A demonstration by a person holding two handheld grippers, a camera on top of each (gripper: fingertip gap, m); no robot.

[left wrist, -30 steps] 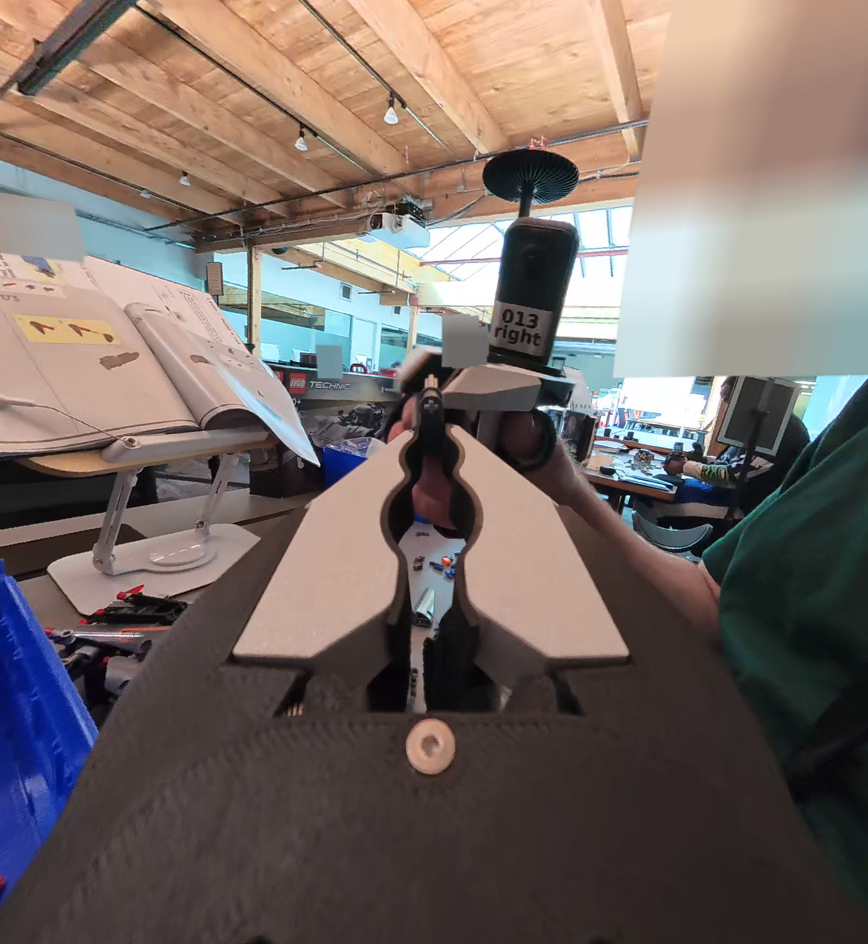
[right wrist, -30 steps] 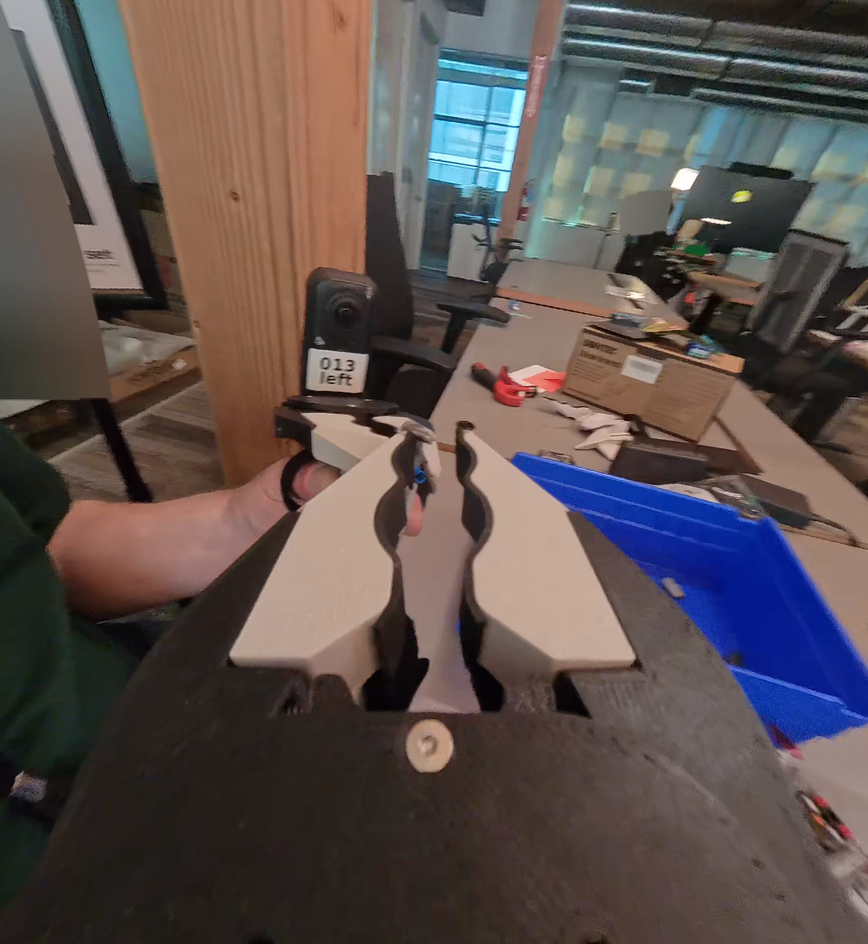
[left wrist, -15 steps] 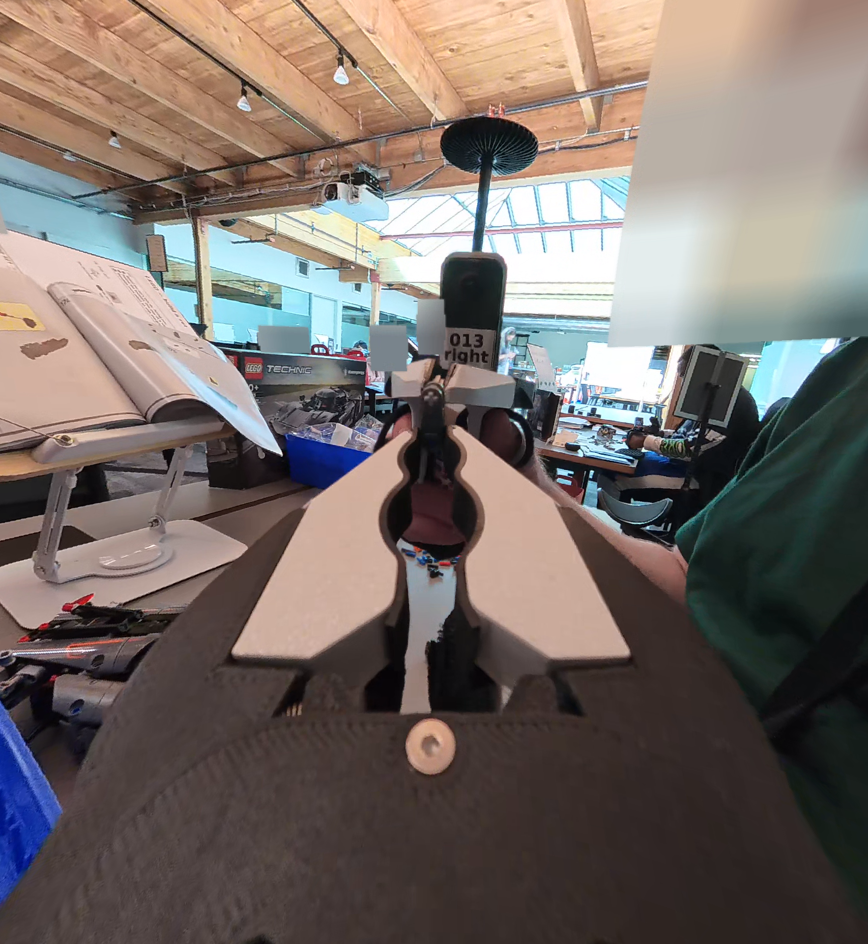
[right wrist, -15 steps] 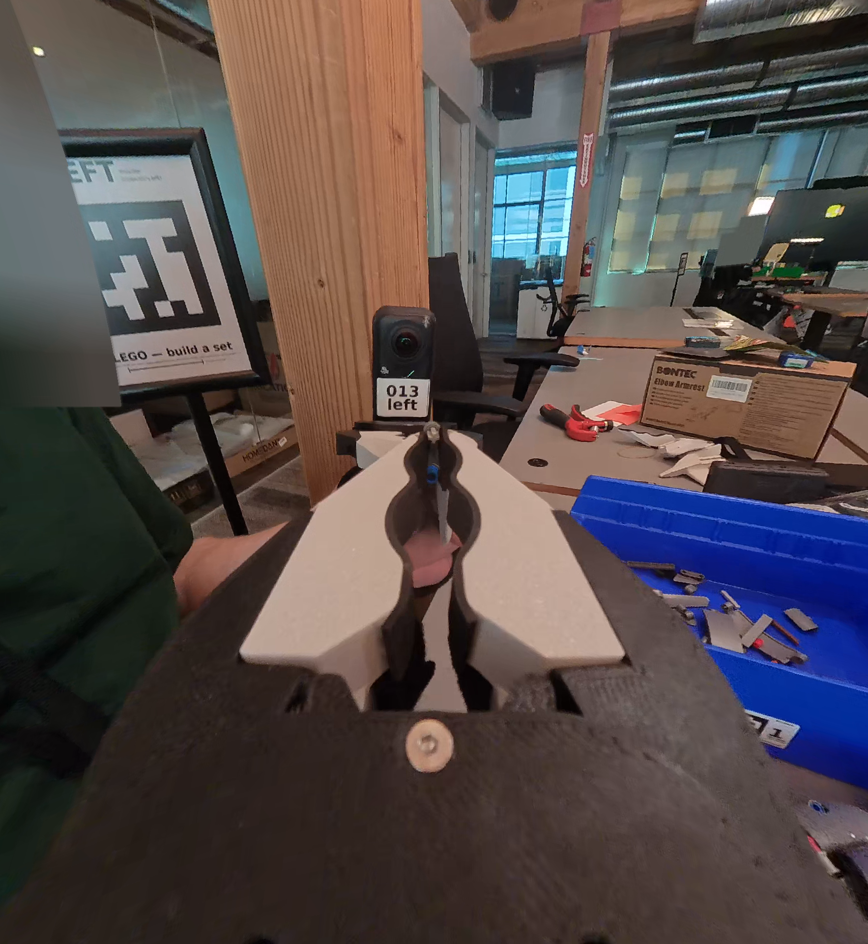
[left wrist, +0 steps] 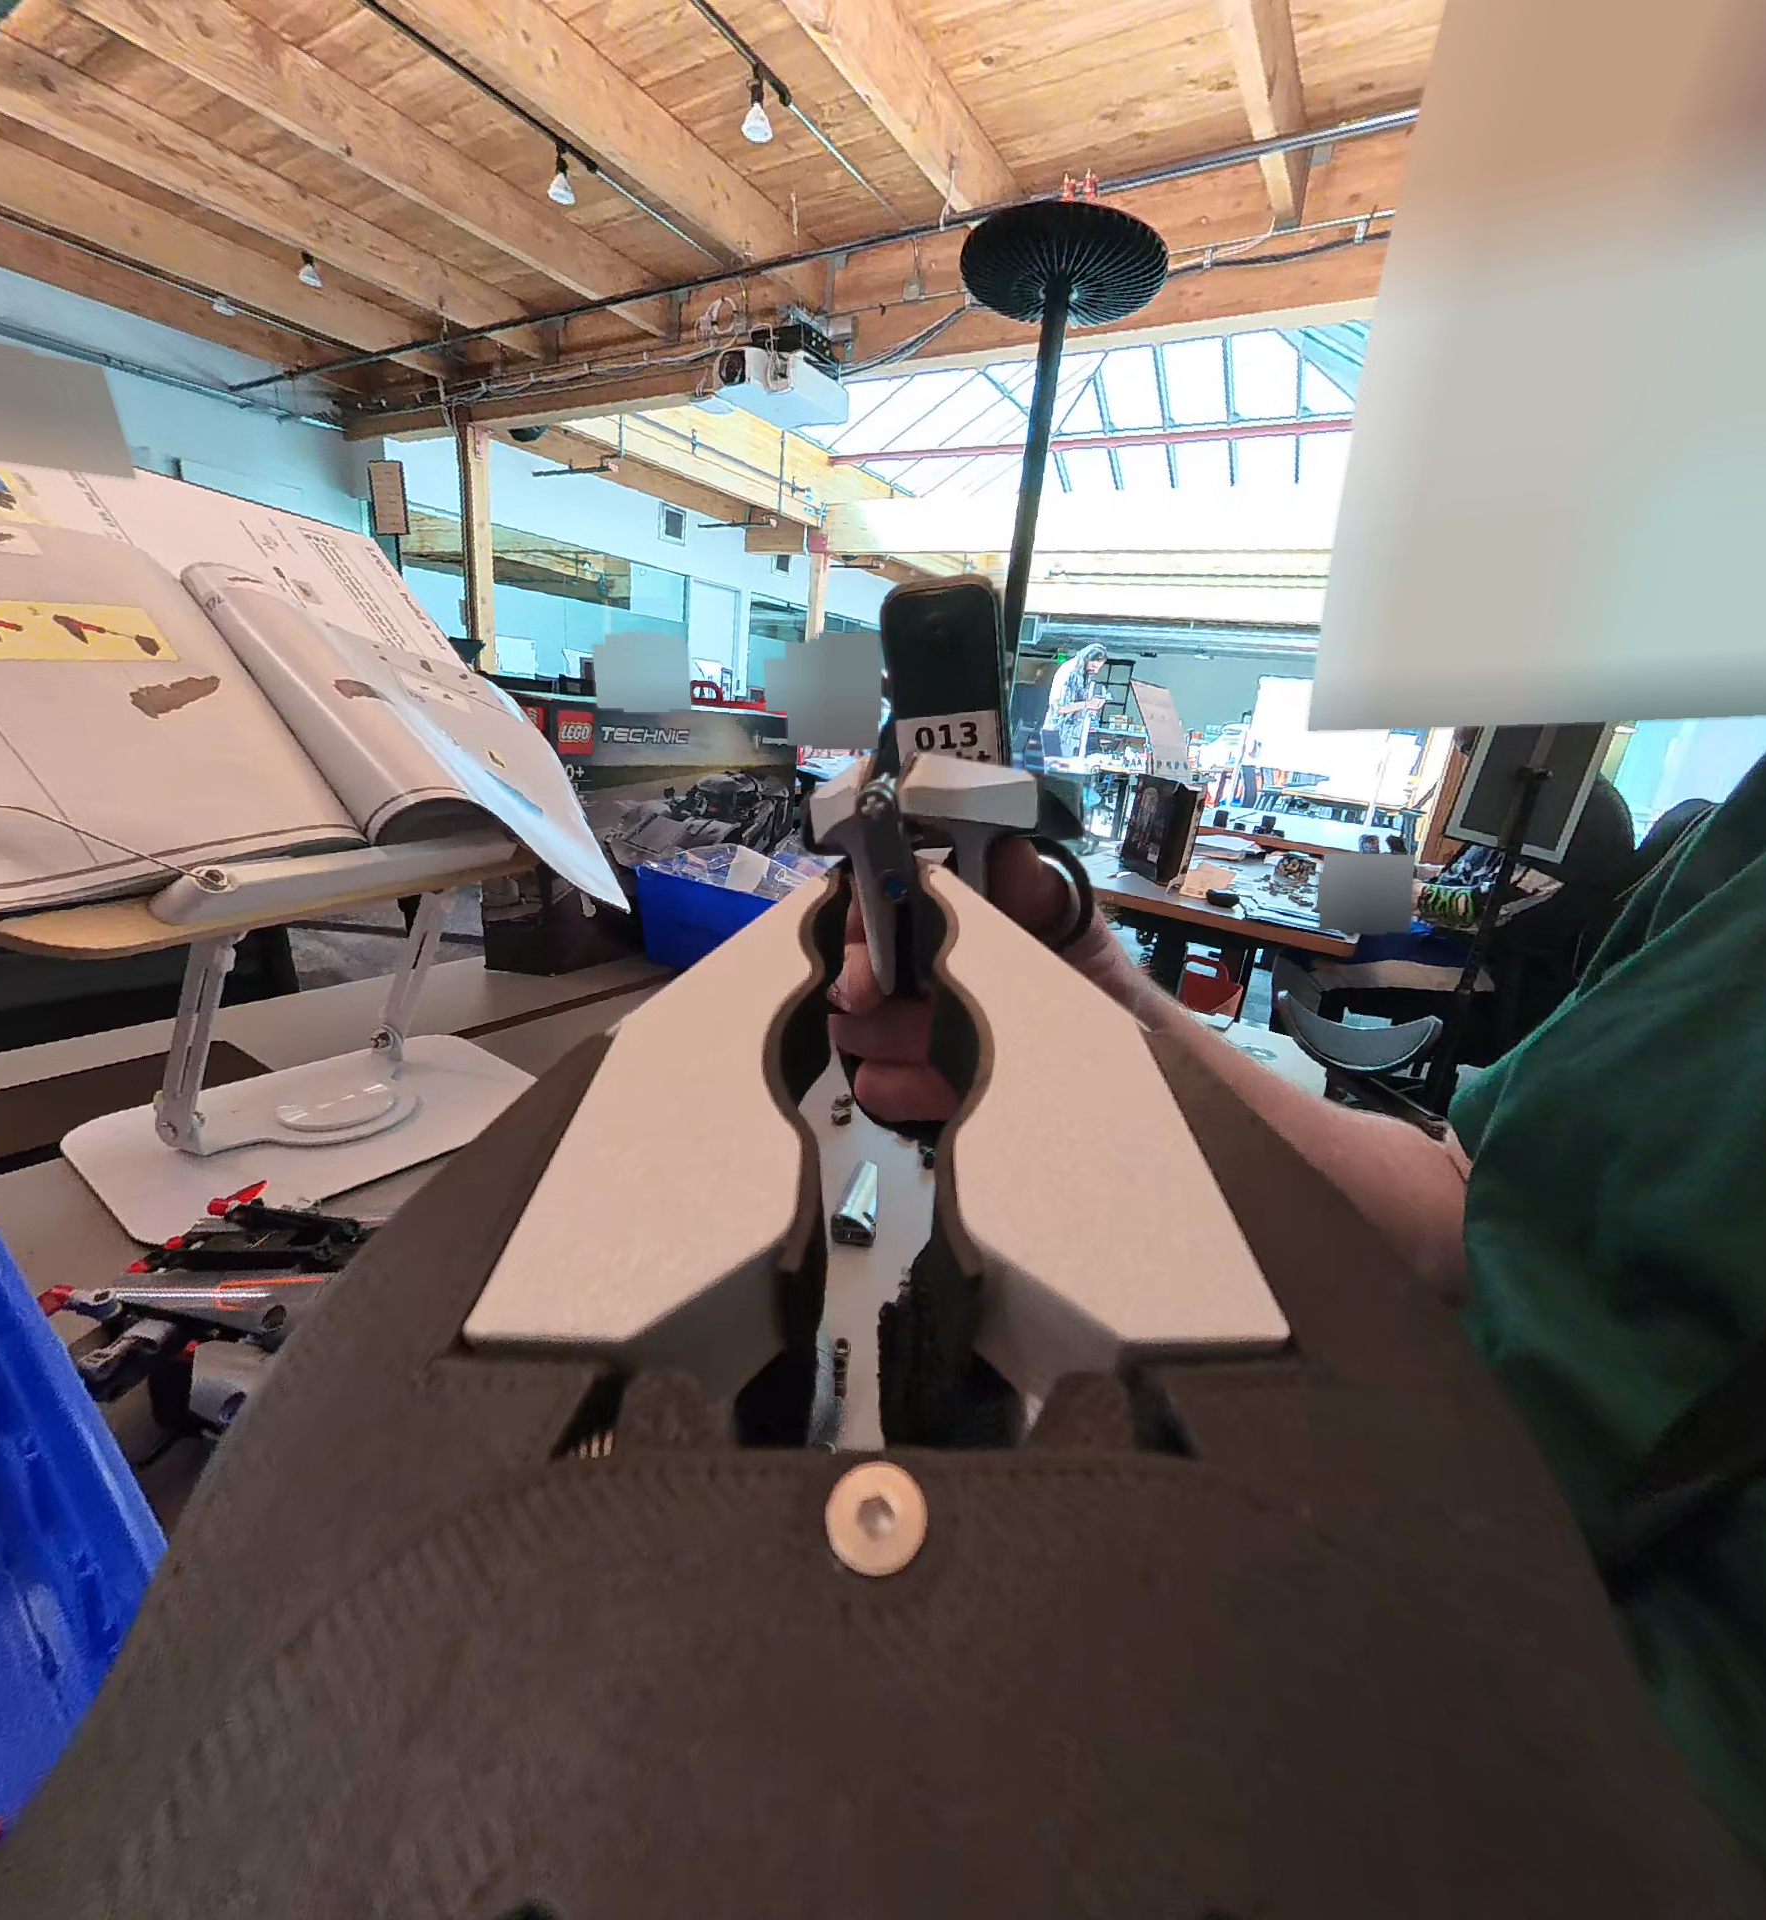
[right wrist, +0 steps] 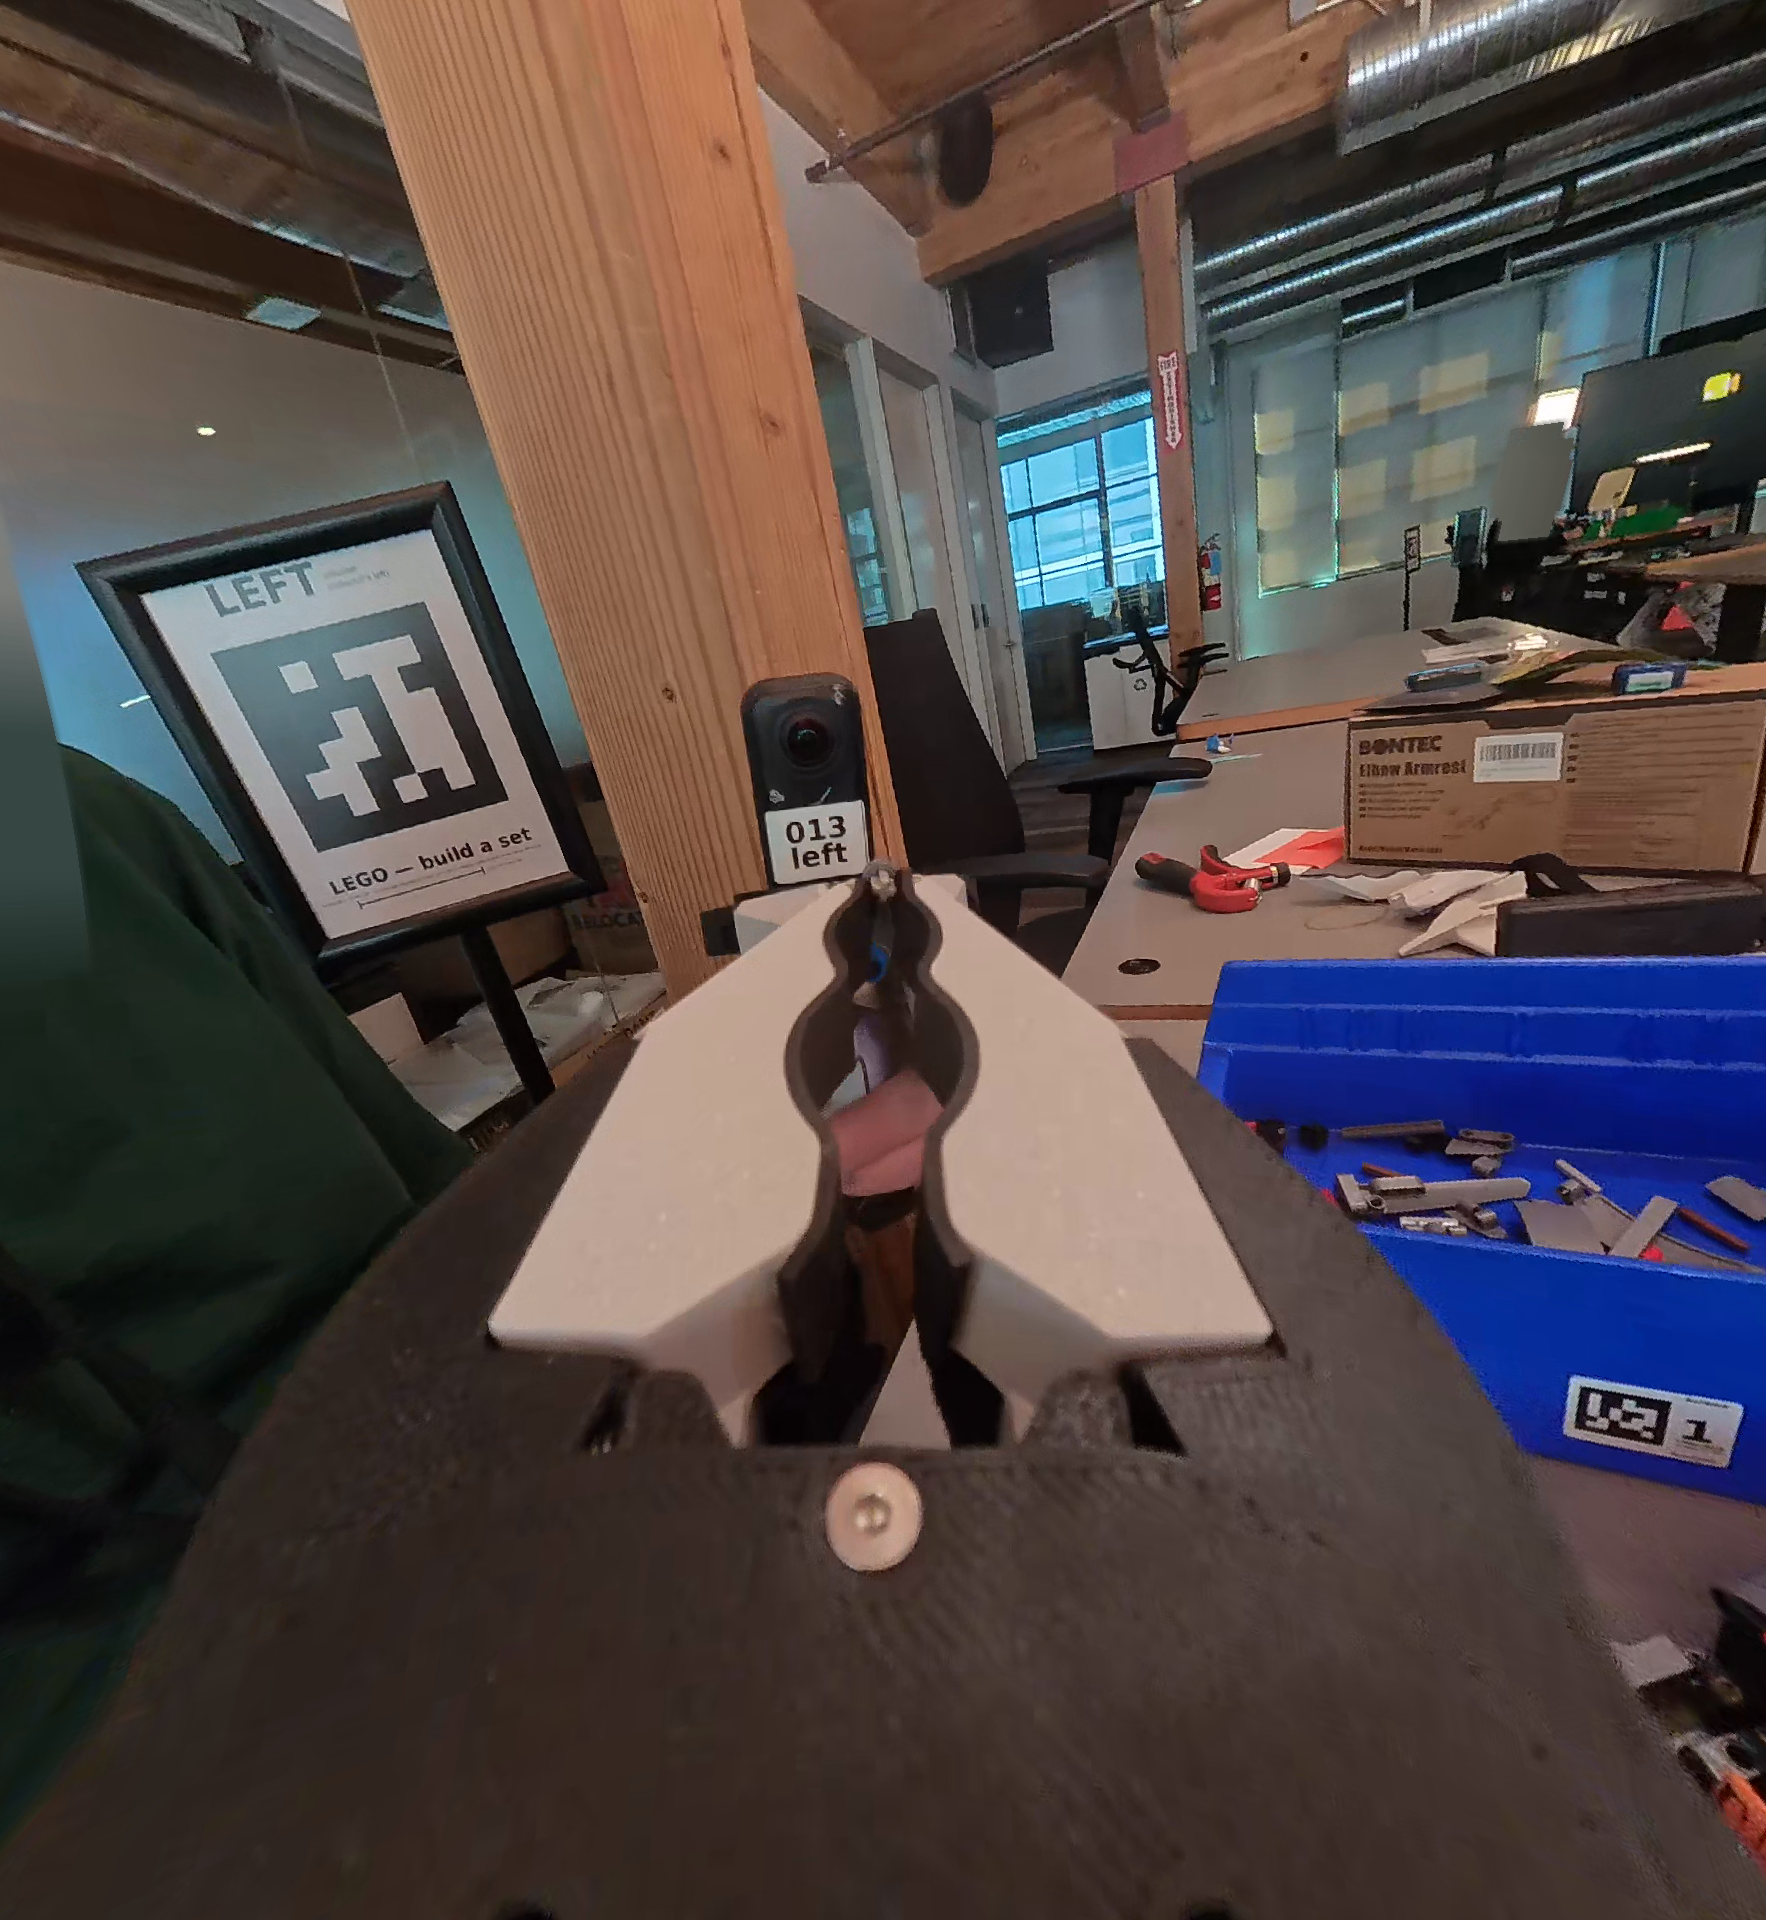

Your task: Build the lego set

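Grey Technic piece (left wrist: 877, 902) pinched tip-to-tip by both my left gripper (left wrist: 881, 914) and right gripper (right wrist: 881, 914), jaws clenched; uneven pull risks dropping it.

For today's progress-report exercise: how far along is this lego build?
Done: a partly built black lego model lies aside. In hand: left hand-held gripper and right hand-held gripper pinch one slim grey blue-pinned piece. Left: loose grey pieces in the blue plastic bin.
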